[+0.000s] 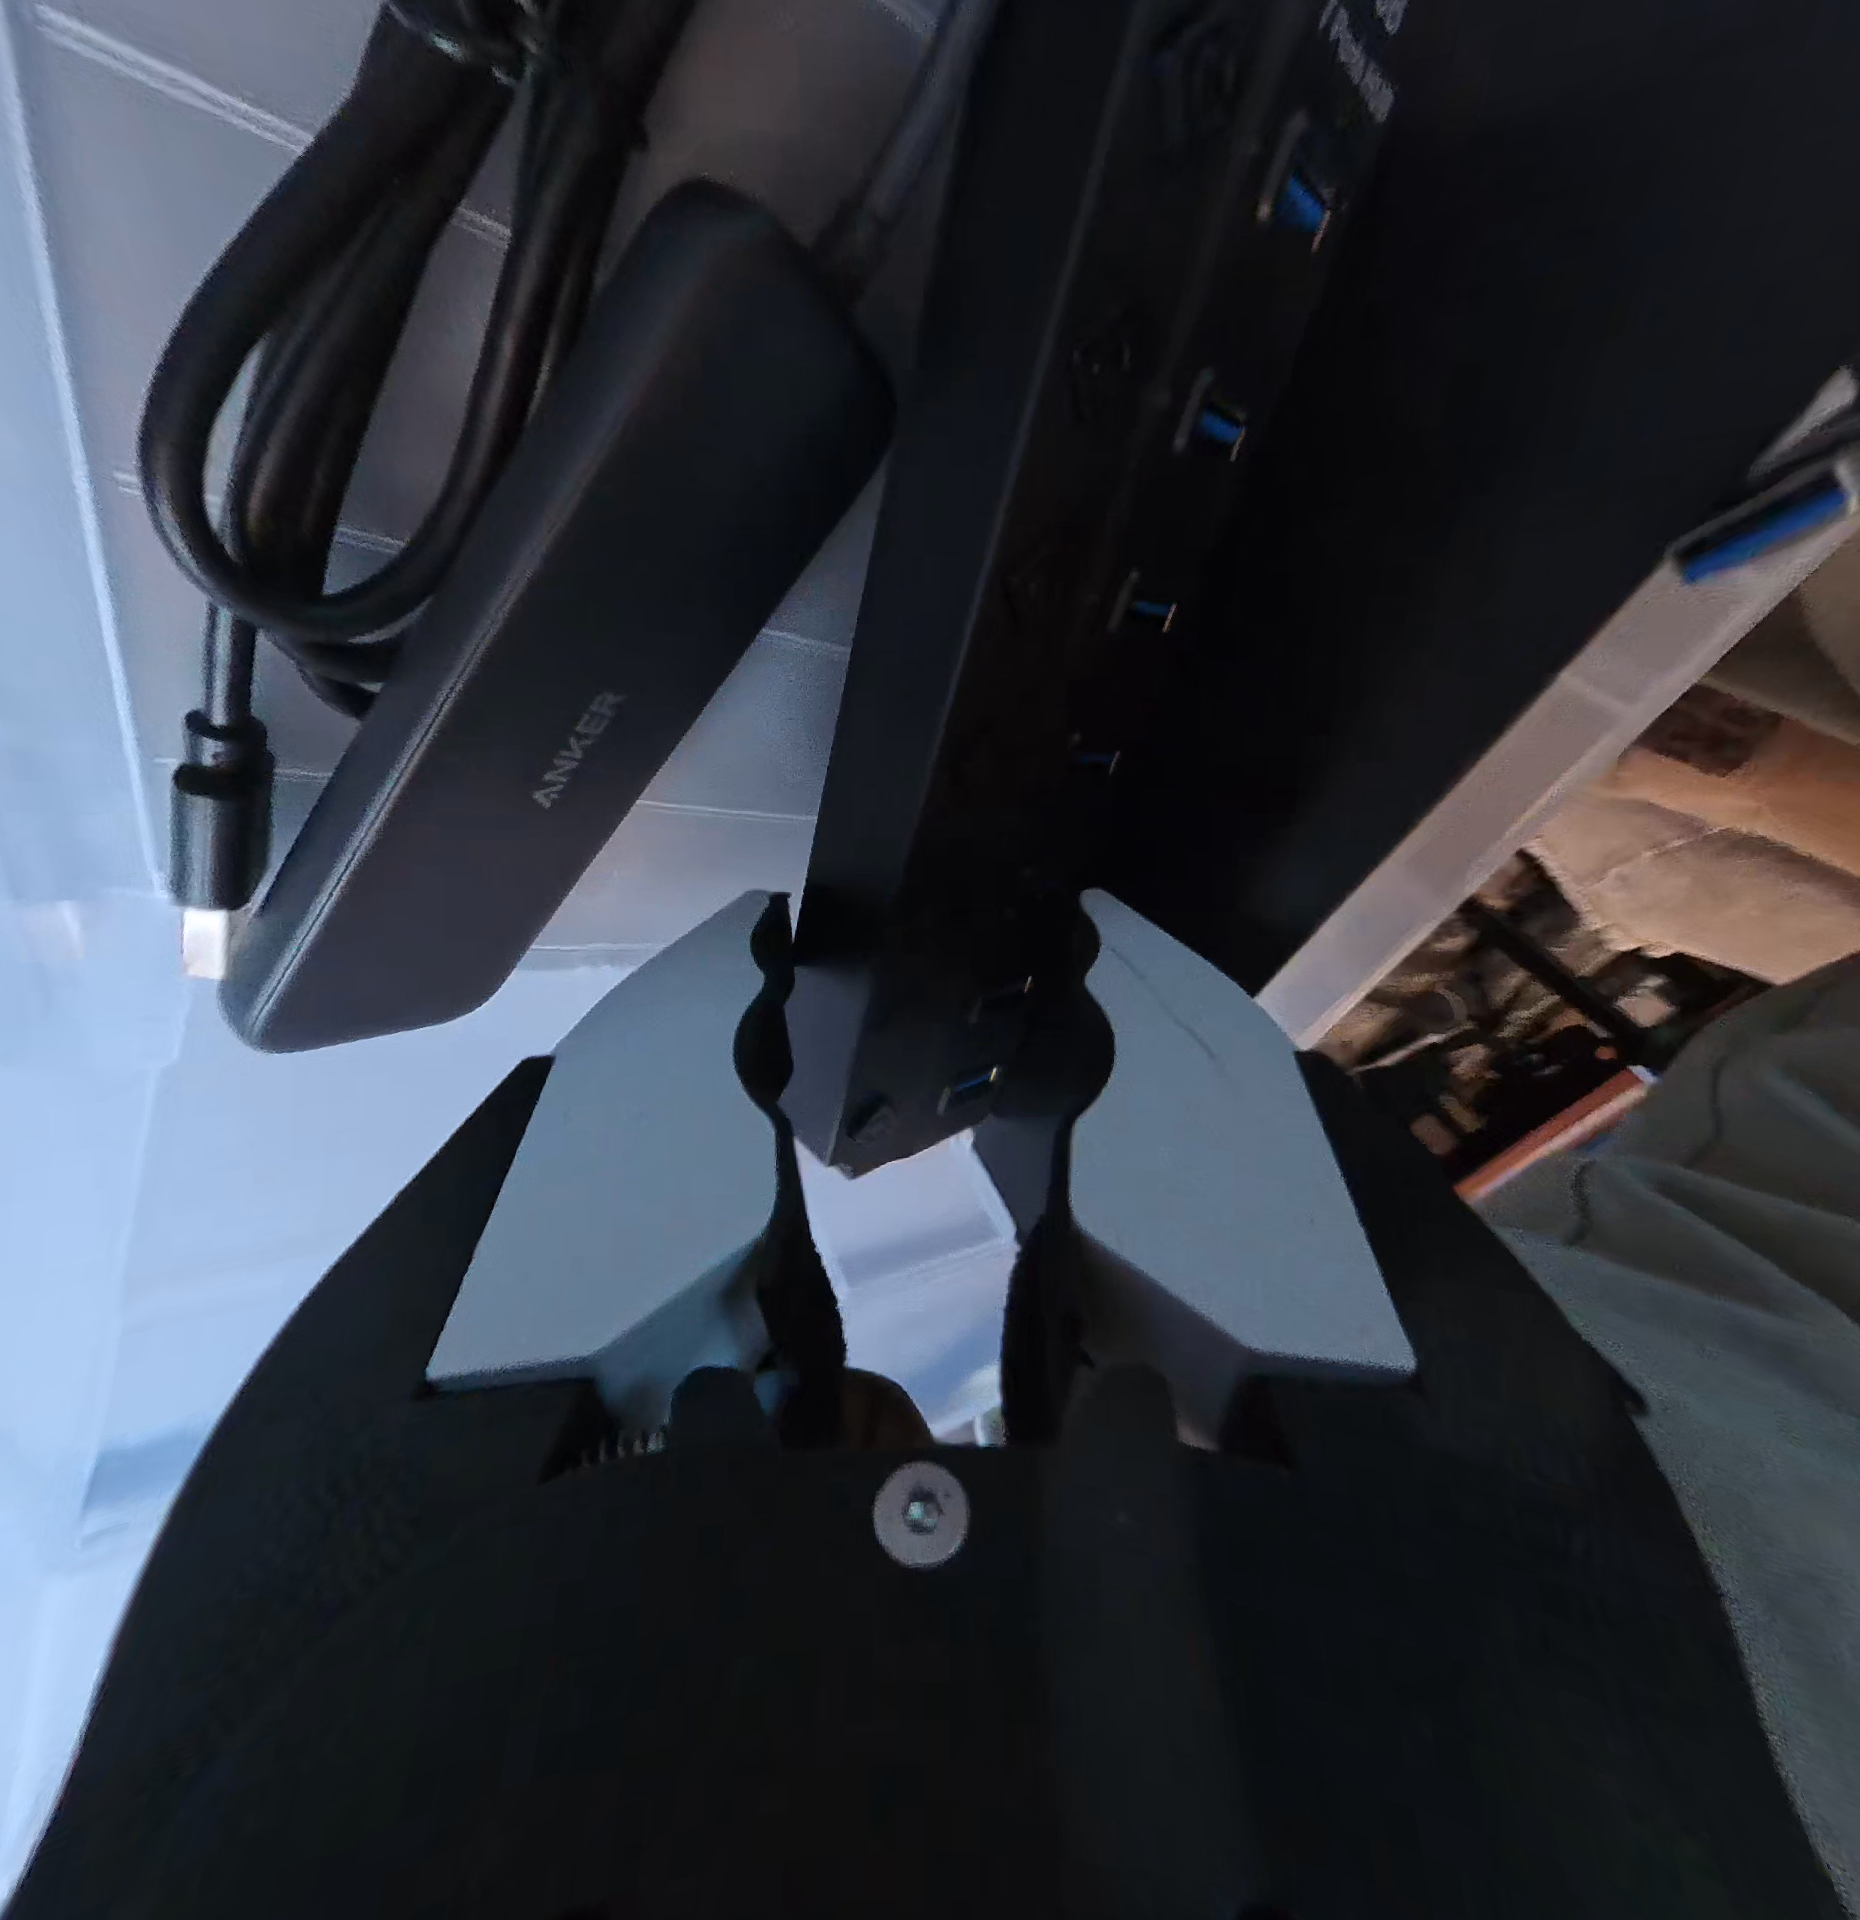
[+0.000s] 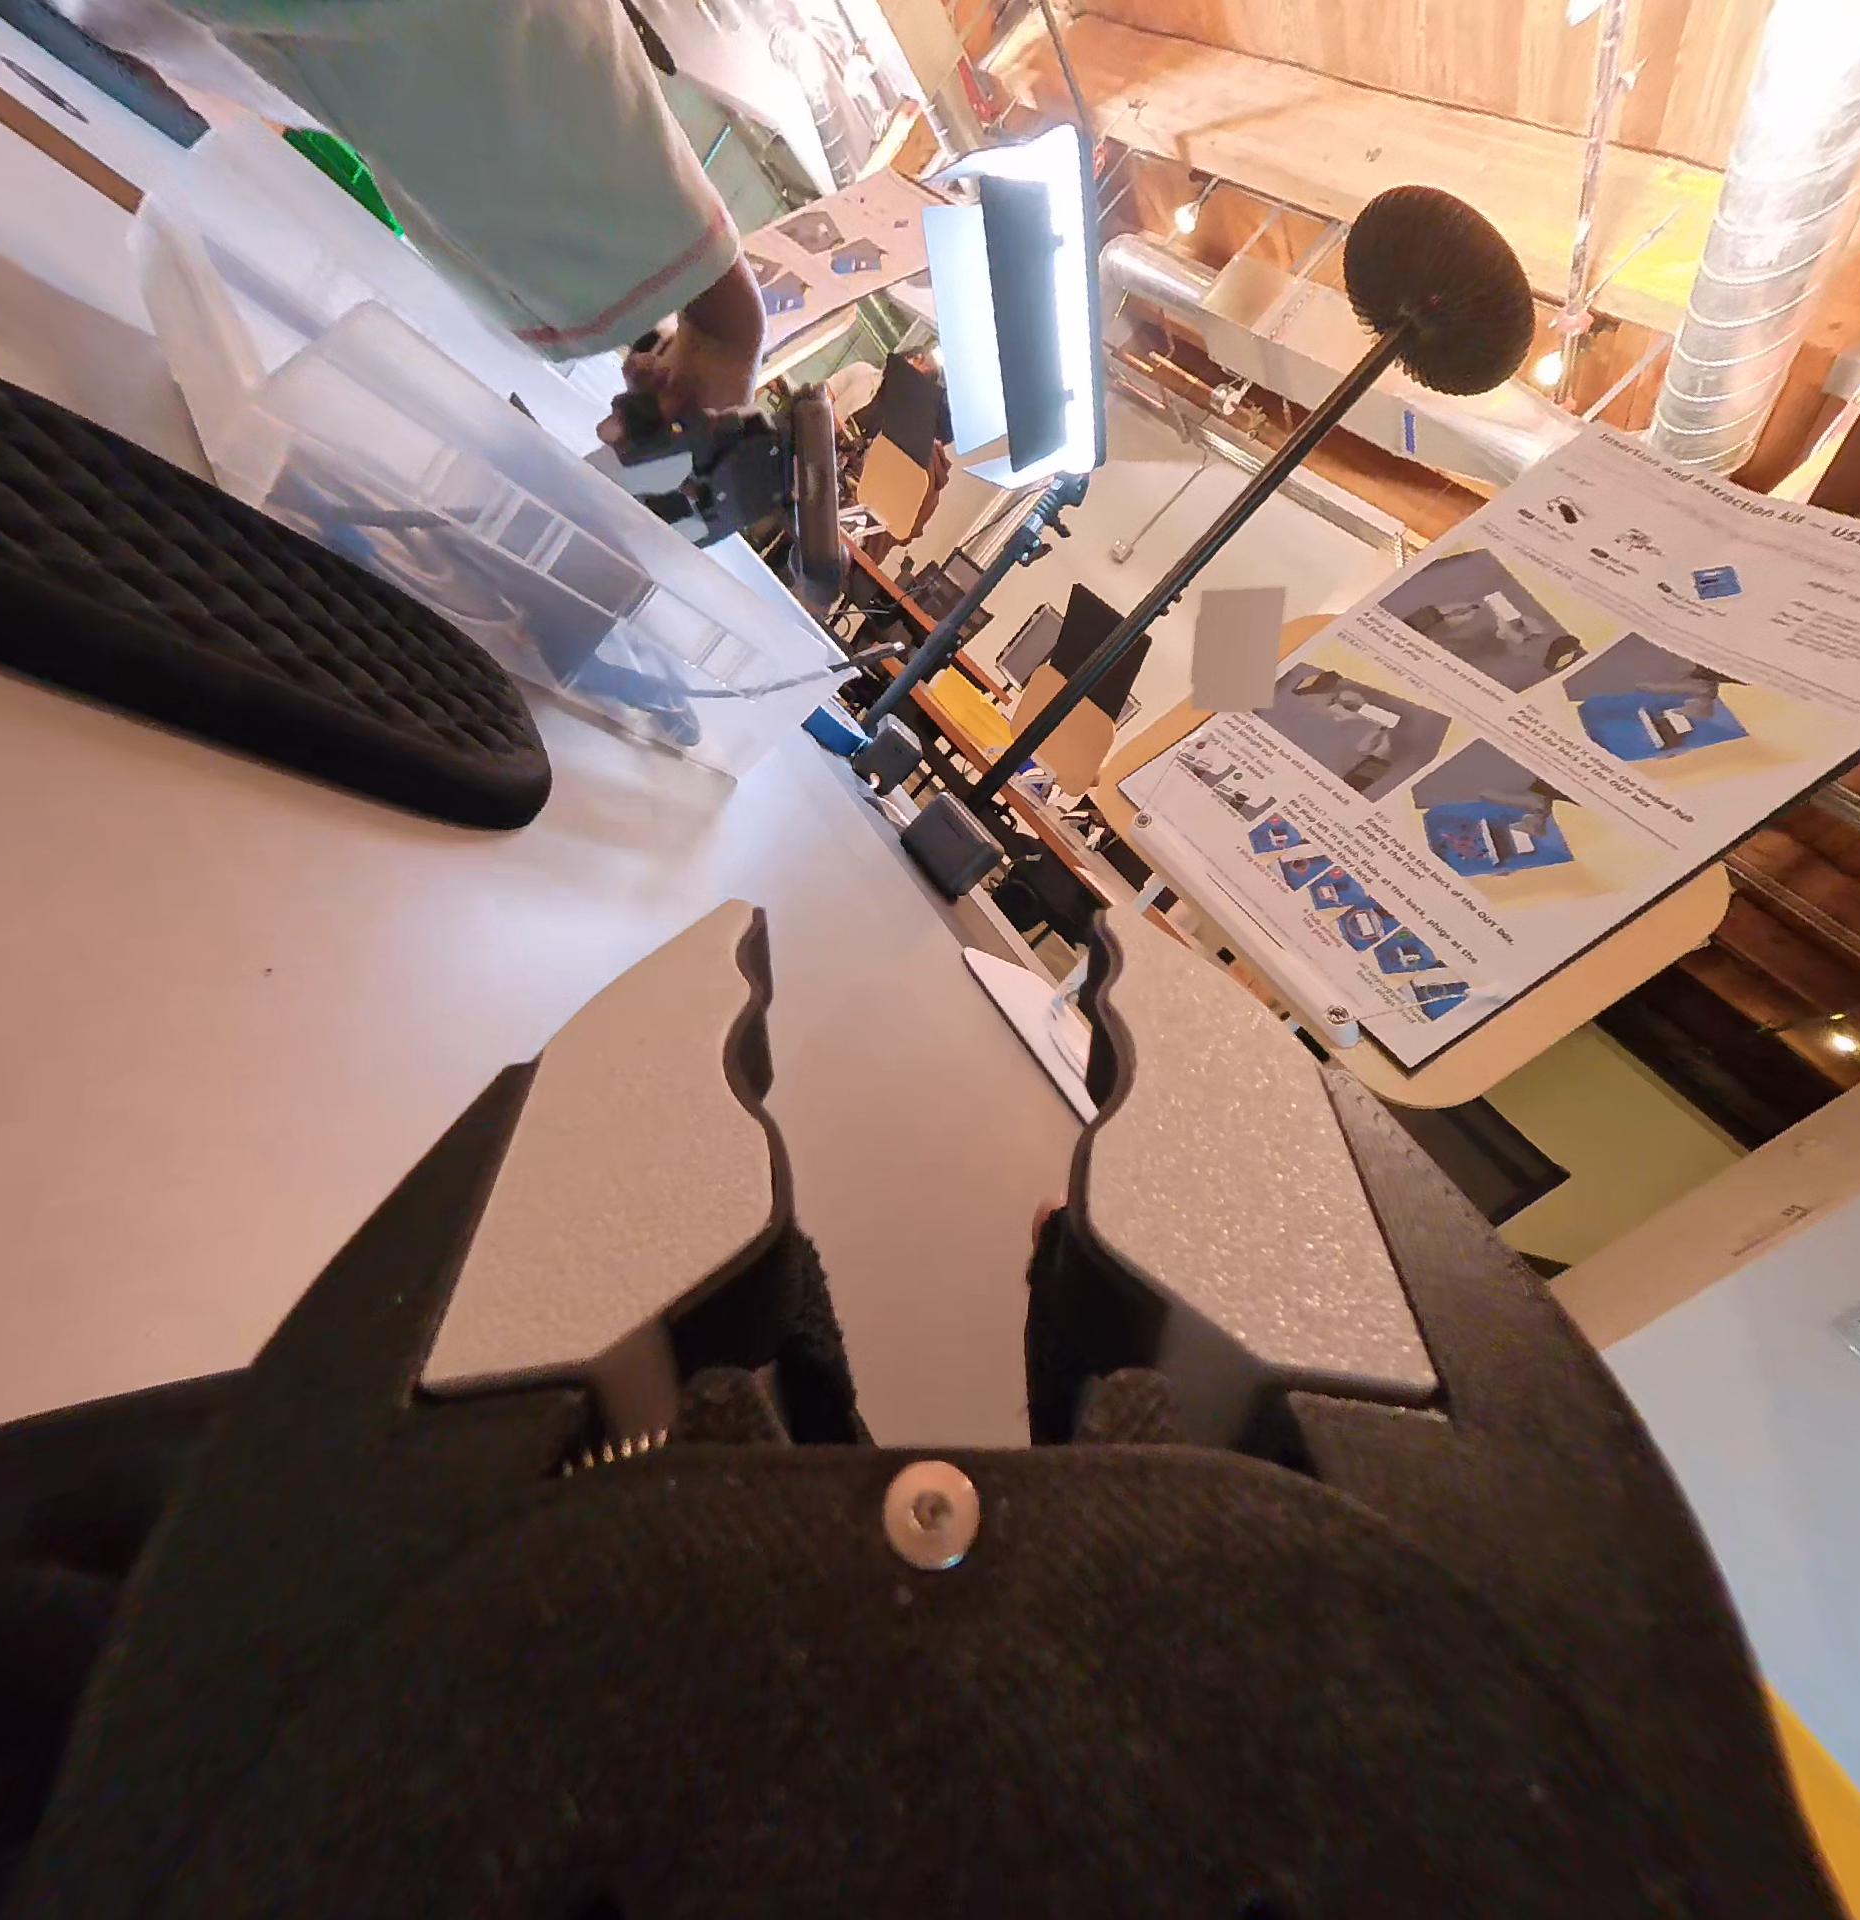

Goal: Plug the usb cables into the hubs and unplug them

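In the left wrist view my left gripper is shut on the near end of a long black USB hub. The hub runs away from me, and a row of blue ports shows along its side. A flat dark grey hub lies to its left with its black cable coiled beside it and the plug hanging free. A blue USB plug pokes in at the right edge. My right gripper is open and empty over the white table.
A black quilted mat lies on the table at left, with a clear plastic bin behind it. A person's arm reaches over the bin. An instruction board and light stands stand past the table's far edge.
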Demonstrator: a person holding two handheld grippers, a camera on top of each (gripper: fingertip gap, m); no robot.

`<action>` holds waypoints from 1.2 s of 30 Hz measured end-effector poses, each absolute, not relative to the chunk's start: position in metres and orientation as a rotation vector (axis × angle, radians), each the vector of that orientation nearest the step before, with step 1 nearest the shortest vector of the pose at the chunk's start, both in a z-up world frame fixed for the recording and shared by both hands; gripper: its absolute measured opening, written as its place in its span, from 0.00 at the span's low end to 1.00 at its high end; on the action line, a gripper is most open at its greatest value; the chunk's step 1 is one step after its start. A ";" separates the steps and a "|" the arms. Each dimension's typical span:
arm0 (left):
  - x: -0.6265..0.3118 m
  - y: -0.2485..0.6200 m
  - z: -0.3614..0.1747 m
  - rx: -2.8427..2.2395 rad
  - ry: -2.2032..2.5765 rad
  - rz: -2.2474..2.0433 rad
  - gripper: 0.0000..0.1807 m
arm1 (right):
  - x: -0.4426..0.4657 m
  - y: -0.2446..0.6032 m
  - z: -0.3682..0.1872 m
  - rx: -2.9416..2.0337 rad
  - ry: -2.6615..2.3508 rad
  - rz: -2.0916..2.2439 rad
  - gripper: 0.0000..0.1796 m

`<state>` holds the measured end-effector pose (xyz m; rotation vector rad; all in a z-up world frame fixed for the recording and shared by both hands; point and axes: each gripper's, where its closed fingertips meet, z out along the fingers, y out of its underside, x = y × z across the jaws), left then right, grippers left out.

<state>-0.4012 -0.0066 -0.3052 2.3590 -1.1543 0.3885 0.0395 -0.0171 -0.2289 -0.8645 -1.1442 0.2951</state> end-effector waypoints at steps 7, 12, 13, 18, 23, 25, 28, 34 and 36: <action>-0.399 0.012 -0.257 2.593 -1.437 0.272 0.15 | 0.040 -0.016 -0.229 -0.864 -1.145 0.274 0.33; -0.385 0.010 -0.225 2.669 -1.661 0.091 0.13 | 0.041 -0.017 -0.225 -0.849 -1.128 0.272 0.32; -0.383 0.008 -0.222 2.661 -1.693 0.024 0.13 | 0.041 -0.018 -0.223 -0.845 -1.121 0.273 0.32; -0.377 0.009 -0.189 2.605 -1.855 -0.393 0.13 | 0.045 -0.019 -0.218 -0.831 -1.093 0.287 0.31; -0.366 0.013 -0.131 2.569 -1.986 -0.775 0.13 | 0.045 -0.019 -0.219 -0.831 -1.097 0.282 0.31; -0.364 0.017 -0.105 2.584 -2.019 -0.960 0.13 | 0.045 -0.019 -0.219 -0.832 -1.097 0.279 0.31; -0.360 0.022 -0.070 2.579 -2.071 -1.245 0.13 | 0.045 -0.019 -0.218 -0.830 -1.093 0.283 0.31; -0.339 0.025 -0.033 2.486 -2.160 -1.602 0.13 | 0.045 -0.019 -0.217 -0.824 -1.090 0.282 0.31; -0.332 0.025 -0.025 2.440 -2.181 -1.683 0.13 | 0.046 -0.020 -0.216 -0.821 -1.085 0.282 0.31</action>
